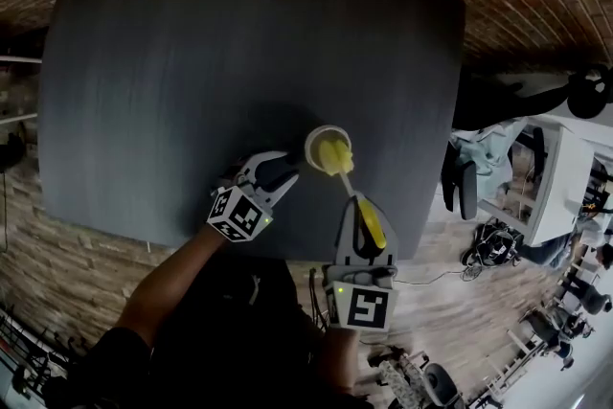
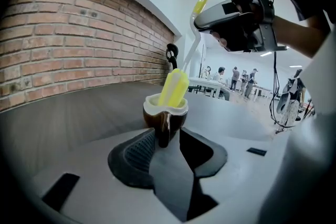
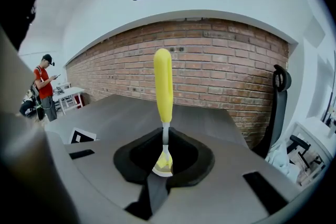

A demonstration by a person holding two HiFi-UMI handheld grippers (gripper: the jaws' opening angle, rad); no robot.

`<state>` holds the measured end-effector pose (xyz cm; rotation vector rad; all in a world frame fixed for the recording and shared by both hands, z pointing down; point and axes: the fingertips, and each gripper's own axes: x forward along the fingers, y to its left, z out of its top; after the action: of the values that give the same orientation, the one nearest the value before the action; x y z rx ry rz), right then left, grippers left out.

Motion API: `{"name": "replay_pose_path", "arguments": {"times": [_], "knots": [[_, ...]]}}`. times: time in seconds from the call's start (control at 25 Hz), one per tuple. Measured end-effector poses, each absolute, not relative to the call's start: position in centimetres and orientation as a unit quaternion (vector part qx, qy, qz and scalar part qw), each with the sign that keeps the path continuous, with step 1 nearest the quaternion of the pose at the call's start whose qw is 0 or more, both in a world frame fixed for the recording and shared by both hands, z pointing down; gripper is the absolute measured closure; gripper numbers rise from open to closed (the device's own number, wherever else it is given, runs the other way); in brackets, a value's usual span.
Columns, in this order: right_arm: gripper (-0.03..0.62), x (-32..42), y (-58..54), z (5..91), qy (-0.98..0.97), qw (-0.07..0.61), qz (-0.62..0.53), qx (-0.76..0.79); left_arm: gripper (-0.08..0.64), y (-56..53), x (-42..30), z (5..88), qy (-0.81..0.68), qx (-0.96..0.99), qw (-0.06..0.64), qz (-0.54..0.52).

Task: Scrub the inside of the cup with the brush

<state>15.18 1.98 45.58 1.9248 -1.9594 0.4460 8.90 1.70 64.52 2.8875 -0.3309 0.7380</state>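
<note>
Table top [image 1: 192,62]: dark grey, matte, faint grain, rounded corners. Brick wall [image 2: 79,44] along its far side, rough red courses with pale mortar.

Cup [image 1: 311,147]: upright on the table toward the near edge, just ahead of both grippers. In the left gripper view, same cup [image 2: 176,120]: round-bellied, glossy dark brown outside, cream at rim and lining, narrow loop handle turned toward the camera.

Contents of cup: yellow sponge head of the brush [image 1: 333,153]. Oblong, soft-looking block, lower part inside, upper part standing above the rim at a lean.

Rest of brush [image 2: 176,86]: thin white stem rising slantwise from the head to a smooth yellow grip [image 3: 163,86], slim and rounded at the end.

Left gripper [image 1: 287,170]: grey shell, black ribbed pads, marker cube [image 1: 238,215] at the back. Jaws [image 2: 167,131] well apart, one on either side of the cup's handle. Handle between them with a sliver of gap on each side, no pad pressing, nothing held.

Right gripper [image 1: 356,203]: jaws [image 3: 164,139] closed on the brush, clamped on the thin white part just below the yellow grip, with the grip sticking out past them. Small pale-rimmed yellow shape low in the jaw gap in the right gripper view, possibly the sponge head in the cup below, too small to be sure.
</note>
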Motion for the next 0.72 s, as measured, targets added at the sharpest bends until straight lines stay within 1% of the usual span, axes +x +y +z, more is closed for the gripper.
{"name": "replay_pose_path", "arguments": {"times": [0.24,0.48,0.72], "knots": [[0.541,15.2,5.1,42.2,-0.69,0.163,0.11,0.697,0.42,2.5,6.7,61.0,-0.153,0.959,0.083,0.222],[0.541,14.6,10.1,39.0,-0.677,0.138,0.104,0.715,0.422,6.2,3.3,54.3,-0.187,0.964,0.09,0.168],[0.541,14.2,13.7,37.0,-0.677,0.091,0.123,0.72,0.476,10.7,-0.6,47.4,-0.228,0.963,0.081,0.118]]}}
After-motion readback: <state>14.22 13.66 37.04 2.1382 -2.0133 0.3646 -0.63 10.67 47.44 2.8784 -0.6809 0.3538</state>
